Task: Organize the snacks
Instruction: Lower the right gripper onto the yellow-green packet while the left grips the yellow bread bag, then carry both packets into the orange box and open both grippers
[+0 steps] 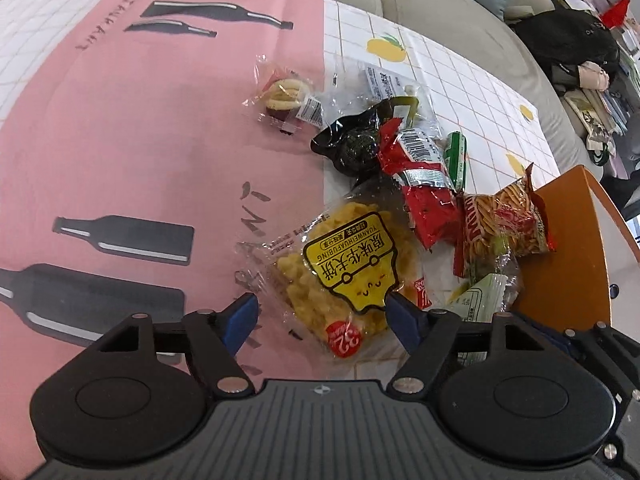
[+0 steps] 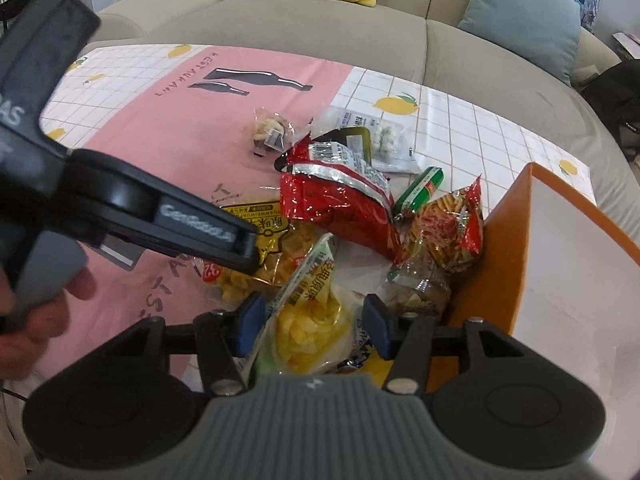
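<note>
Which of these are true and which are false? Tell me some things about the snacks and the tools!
1. The left tool is open above the yellow-label snack bag. True.
2. The orange box stands at the left edge of the snack pile. False: it stands at the right edge.
3. The red packet lies in the pile on the table. True.
4. The tablecloth is plain blue. False: it is pink with black bottles, beside white squares with lemons.
5. A bag of yellow chips sits between the right tool's fingers. True.
</note>
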